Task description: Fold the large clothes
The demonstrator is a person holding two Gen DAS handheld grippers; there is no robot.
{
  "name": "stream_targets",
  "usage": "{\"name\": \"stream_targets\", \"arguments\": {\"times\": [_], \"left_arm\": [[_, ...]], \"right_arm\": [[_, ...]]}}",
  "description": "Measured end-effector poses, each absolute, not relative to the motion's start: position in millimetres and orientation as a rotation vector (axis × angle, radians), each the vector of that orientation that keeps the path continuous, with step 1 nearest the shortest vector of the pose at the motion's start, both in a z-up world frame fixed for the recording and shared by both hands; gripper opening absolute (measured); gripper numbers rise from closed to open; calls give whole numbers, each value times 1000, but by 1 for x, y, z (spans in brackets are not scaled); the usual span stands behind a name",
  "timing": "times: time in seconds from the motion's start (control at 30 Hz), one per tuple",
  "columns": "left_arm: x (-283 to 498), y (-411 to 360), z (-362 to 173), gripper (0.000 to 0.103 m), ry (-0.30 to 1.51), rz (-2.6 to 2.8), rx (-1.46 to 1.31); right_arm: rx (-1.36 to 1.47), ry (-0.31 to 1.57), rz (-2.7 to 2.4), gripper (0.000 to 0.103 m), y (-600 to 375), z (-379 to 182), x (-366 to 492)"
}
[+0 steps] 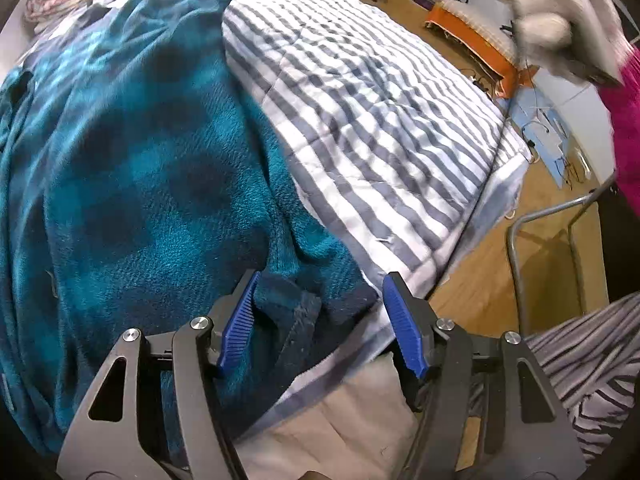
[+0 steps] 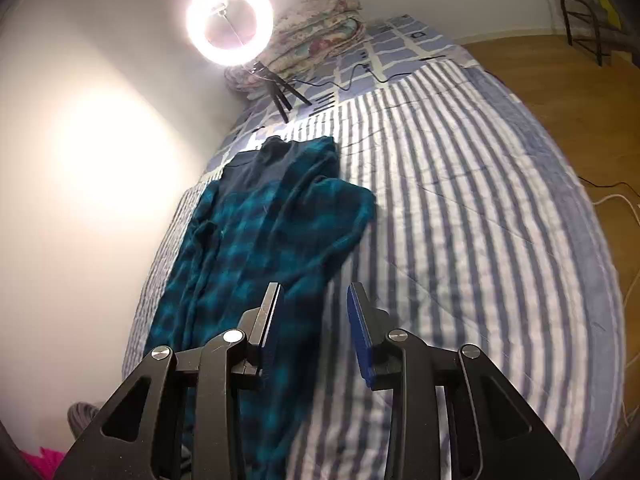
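Teal plaid fleece garment [image 1: 132, 152]: large, soft, dark checks on teal, lying lengthwise on the left part of a bed, its fabric bunched into long folds; in the right wrist view it [image 2: 256, 240] runs from near the foot of the bed up toward the head, with a dark unpatterned section at its far end and one flap spread out to the right. Striped quilt [image 1: 360, 112]: grey and white bands, stitched in squares, covering the bed under the garment and bare to its right. Left gripper [image 1: 320, 320]: black frame, blue ribbed pads, fingers well apart, poised over the garment's near hem at the bed edge; the hem lies below the gap, and neither pad presses on it. Right gripper [image 2: 316, 328]: same make, fingers apart with a narrower gap, nothing between them, raised above the bed with the garment's lower part beneath its left finger. Ring light [image 2: 230, 24]: lit, on a small black tripod at the head of the bed, beside a folded floral blanket [image 2: 316, 24]. Wooden floor [image 1: 480, 280]: visible to the right of the bed. Grey metal rack [image 1: 520, 232]: standing on the floor near the bed's corner. Magenta fabric [image 1: 628, 128]: at the right edge, partly cut off.
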State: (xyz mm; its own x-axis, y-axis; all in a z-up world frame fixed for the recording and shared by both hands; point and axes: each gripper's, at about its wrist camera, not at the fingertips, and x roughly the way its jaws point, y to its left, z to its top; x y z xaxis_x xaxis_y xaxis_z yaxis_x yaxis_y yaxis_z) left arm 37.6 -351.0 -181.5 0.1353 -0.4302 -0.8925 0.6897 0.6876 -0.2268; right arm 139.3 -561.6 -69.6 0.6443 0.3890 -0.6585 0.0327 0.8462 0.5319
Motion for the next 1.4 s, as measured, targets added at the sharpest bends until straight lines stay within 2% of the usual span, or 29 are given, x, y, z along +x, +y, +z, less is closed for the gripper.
{"name": "stream_targets", "arguments": {"times": [0.07, 0.13, 0.2, 0.27, 0.3, 0.37, 0.4, 0.57, 0.8, 0.83, 0.9, 0.93, 0.97, 1.07, 1.4], "left_arm": [[36, -350, -182, 54, 1152, -834, 291], [40, -345, -181, 28, 1140, -851, 279], [53, -330, -176, 18, 1195, -872, 147], [63, -309, -167, 16, 1223, -882, -9], [64, -300, -159, 16, 1217, -886, -79], [66, -284, -147, 16, 1193, -874, -158], [65, -272, -139, 16, 1167, -868, -200], [62, -252, -123, 15, 1125, -864, -263], [67, -237, -121, 15, 1132, -881, -357], [65, -234, -120, 15, 1133, -884, -363], [69, -230, -122, 15, 1132, -884, -380], [69, -227, -123, 15, 1133, -887, -388], [70, -225, -124, 15, 1135, -887, -399], [70, -216, -124, 15, 1136, -892, -426], [63, -166, -131, 15, 1151, -850, -543]], "right_arm": [[551, 862, 209, 32, -568, -71, 130], [552, 869, 196, 32, -572, -72, 125], [561, 879, 191, 32, -573, -73, 123], [581, 894, 191, 32, -571, -76, 125], [588, 900, 185, 36, -569, -77, 127], [600, 901, 136, 61, -565, -83, 133], [612, 894, 125, 63, -563, -87, 136], [757, 939, 168, 63, -547, -121, 175], [746, 1007, 127, 63, -517, -159, 225], [749, 1017, 124, 58, -514, -164, 231], [780, 1029, 147, 38, -509, -173, 241], [792, 1040, 160, 20, -507, -176, 244], [788, 1062, 164, 8, -502, -178, 249], [689, 1098, 128, 5, -485, -171, 258], [290, 1077, 82, 3, -393, -96, 276]]}}
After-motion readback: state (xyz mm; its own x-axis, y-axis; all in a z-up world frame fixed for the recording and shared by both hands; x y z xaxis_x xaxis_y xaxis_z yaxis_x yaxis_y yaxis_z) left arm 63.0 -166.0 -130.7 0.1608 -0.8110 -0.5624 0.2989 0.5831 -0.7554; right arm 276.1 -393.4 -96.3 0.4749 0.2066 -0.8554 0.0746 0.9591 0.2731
